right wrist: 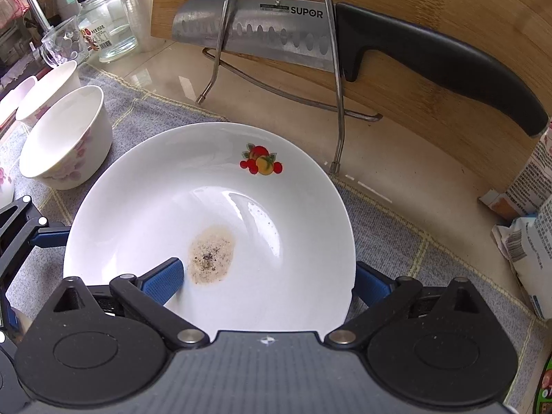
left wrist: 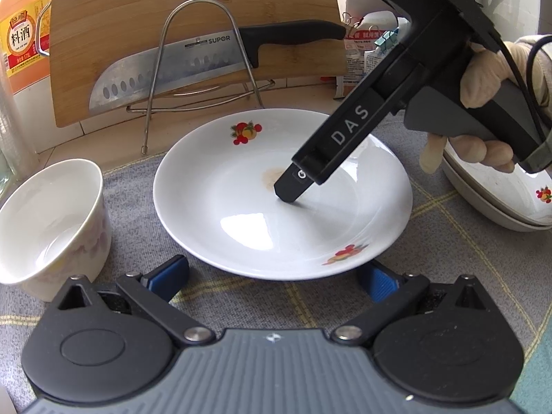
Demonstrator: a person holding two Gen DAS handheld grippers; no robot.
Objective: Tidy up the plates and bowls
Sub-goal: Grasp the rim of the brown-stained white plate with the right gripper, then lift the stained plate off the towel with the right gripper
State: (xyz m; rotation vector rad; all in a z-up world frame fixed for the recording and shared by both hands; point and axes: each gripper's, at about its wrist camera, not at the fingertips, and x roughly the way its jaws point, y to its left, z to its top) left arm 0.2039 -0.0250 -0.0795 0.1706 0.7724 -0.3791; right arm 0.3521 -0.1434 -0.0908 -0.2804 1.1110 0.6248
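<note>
A round white plate with little fruit pictures [right wrist: 214, 186] sits on a grey cloth with yellow lines [left wrist: 131, 186]. A brown, speckled stain [right wrist: 211, 253] is in the middle of the plate.

The right gripper [right wrist: 265, 283] is spread wide across the plate's near edge. One blue finger pad [right wrist: 162, 283] is over the inside of the plate, next to the stain. The other pad is outside the rim. It is not squeezing the plate.

The left gripper [left wrist: 274, 277] is wide open too, and holds nothing. Its blue pads [left wrist: 170, 274] are low, by the plate's near rim, one on each side.

A white bowl with pink flowers [left wrist: 51, 220] stands on the cloth just beside the plate. More white plates, stacked [left wrist: 500, 203], sit on the other side. Behind is a big steel knife with a black handle [left wrist: 193, 65] in a wire rack [left wrist: 203, 51], with a wooden cutting board [left wrist: 145, 7] behind it.
</note>
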